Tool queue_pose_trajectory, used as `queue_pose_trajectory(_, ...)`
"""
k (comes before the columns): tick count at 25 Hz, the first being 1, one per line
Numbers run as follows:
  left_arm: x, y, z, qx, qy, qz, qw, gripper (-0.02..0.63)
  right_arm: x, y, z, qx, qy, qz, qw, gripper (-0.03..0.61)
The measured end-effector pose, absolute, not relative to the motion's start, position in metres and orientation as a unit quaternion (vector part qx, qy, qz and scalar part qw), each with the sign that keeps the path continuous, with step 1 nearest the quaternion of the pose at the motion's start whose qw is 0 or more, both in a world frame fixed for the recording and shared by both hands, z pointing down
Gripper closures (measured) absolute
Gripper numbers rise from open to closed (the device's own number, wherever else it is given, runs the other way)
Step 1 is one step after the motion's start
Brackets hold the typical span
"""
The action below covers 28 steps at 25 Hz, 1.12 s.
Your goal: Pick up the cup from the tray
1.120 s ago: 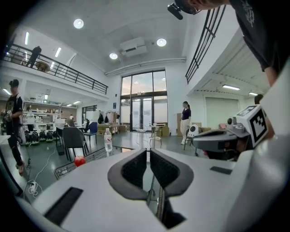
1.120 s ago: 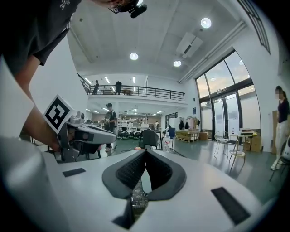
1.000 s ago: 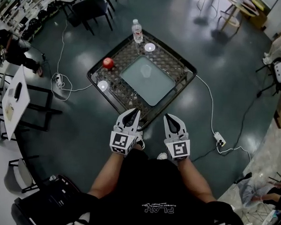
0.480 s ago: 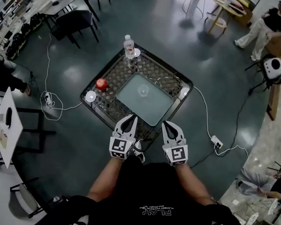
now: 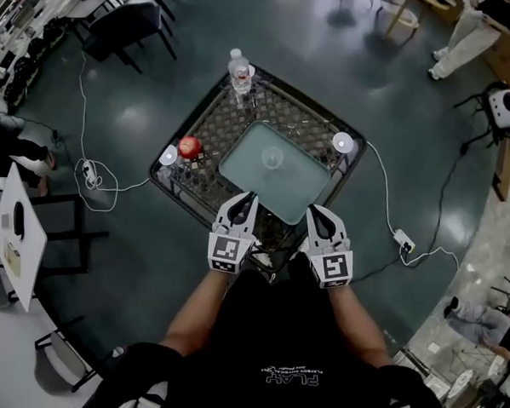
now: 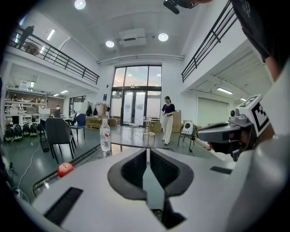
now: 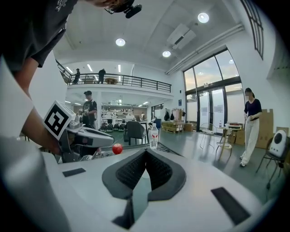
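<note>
A clear cup (image 5: 273, 160) stands upright on a pale rectangular tray (image 5: 303, 186) in the middle of a black mesh table (image 5: 207, 179). My left gripper (image 5: 250, 196) and right gripper (image 5: 313, 210) hover side by side over the table's near edge, short of the tray. Both are shut with nothing between the jaws, as the left gripper (image 6: 147, 149) and right gripper (image 7: 145, 152) show in their own views. The cup is hidden in both gripper views.
A water bottle (image 5: 240, 70) stands at the table's far corner and a red apple (image 5: 189, 147) near its left corner. White discs (image 5: 343, 143) sit at the corners. Cables (image 5: 94, 175) and a power strip (image 5: 403, 242) lie on the floor. A person (image 6: 168, 118) stands beyond.
The table has come closer in the head view. Both grippers have moved forward from before the table to over its near edge, still shut.
</note>
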State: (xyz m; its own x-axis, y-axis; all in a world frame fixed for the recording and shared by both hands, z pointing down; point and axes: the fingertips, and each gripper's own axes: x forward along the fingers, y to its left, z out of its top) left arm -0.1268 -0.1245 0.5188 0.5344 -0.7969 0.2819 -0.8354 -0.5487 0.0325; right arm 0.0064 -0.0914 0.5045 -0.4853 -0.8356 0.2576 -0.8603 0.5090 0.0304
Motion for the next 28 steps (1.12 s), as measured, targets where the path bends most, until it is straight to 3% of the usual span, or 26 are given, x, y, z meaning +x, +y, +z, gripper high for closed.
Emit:
queue_pose_trajectory(18,-0.098,-0.177,0.606,0.867,-0.454,0.145,0.144,0.575,-0.018,-0.159,0.563,0.441,-0.88,0.091,0.151,0.569)
queue_pose_trajectory(23,-0.097,-0.187,0.635,0.854,-0.461,0.183,0.159,0.43,-0.014,-0.165,0.564,0.441,-0.88,0.093,0.149,0.569)
queue_pose_trajectory(28,-0.099,-0.205,0.652,0.843,-0.474,0.196,0.163,0.33,-0.012,-0.163,0.569,0.434,-0.882,0.098,0.155,0.569)
